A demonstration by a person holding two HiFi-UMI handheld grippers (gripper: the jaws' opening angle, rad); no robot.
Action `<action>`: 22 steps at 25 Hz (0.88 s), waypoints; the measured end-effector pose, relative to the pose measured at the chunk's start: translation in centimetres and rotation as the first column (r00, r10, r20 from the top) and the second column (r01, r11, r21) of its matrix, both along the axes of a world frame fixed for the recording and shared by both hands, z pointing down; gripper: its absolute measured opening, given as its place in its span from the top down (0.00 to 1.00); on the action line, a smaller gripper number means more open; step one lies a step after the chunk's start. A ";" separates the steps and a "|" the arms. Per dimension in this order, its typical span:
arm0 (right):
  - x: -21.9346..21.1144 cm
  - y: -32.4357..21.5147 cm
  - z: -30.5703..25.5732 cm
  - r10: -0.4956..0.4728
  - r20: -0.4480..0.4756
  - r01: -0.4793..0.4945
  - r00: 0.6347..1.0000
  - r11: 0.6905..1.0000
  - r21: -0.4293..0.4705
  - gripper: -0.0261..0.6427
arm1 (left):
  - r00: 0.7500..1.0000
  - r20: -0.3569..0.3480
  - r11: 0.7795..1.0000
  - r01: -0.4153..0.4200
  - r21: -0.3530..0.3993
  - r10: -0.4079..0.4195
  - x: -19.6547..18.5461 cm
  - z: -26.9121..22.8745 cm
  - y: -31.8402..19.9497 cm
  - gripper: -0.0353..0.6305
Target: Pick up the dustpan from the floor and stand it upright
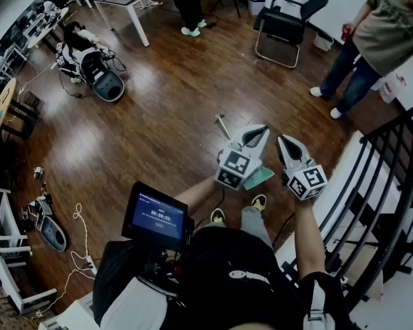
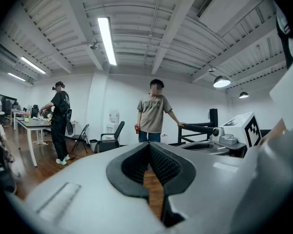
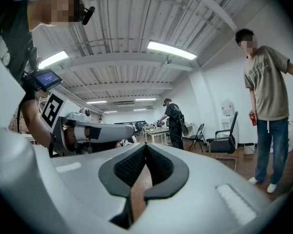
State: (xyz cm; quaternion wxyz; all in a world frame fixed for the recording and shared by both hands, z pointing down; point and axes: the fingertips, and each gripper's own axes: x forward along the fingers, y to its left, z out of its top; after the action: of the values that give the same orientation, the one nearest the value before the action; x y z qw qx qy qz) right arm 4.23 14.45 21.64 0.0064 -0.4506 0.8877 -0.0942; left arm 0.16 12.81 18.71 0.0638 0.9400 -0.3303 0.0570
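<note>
Head view: both grippers are held side by side over the wood floor (image 1: 158,115), roughly level, fingers pointing away from the wearer.

Left gripper (image 1: 263,128): in the left gripper view the fingertips meet and the pads are pressed together with nothing between them. Only floor shows through the hollow behind the tips.

Right gripper (image 1: 283,139): same state in the right gripper view, with the pads closed on each other and empty.

Dustpan (image 1: 262,177): not in either grip. Its green pan shows in the gap behind the fingers, between the two marker cubes and low down near the wearer's shoes. A thin handle (image 1: 223,127) rises just left of the left fingertips and does not touch them. It probably belongs to the pan, but the left gripper body covers the join. Whether the pan stands or leans I cannot tell from here.

Ahead of the fingertips, well apart: a black chair (image 1: 283,23) and a person in a grey T-shirt (image 1: 389,26) beside the black railing (image 1: 389,157).
</note>
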 end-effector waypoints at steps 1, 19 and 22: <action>-0.3 -1.3 -0.2 -0.015 -0.002 0.015 1.000 1.000 0.013 0.96 | 0.999 -0.005 0.999 0.036 0.017 -0.036 -0.8 -0.5 -1.5 0.92; 6.0 -20.0 8.6 -0.259 -0.059 0.245 0.964 0.953 -0.178 0.96 | 0.910 0.135 0.915 0.400 -0.047 -0.391 -0.2 6.3 -17.4 0.92; 2.0 -21.6 10.5 -0.298 -0.137 0.252 0.945 0.927 -0.278 0.96 | 0.891 0.147 0.896 0.441 -0.058 -0.429 -4.4 5.7 -18.4 0.92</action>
State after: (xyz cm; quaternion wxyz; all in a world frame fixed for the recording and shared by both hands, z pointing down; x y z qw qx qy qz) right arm 6.25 -7.17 32.13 -0.1440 -0.3250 0.9194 -0.1682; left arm -4.28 -5.60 24.42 0.0956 0.8325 -0.5331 0.1171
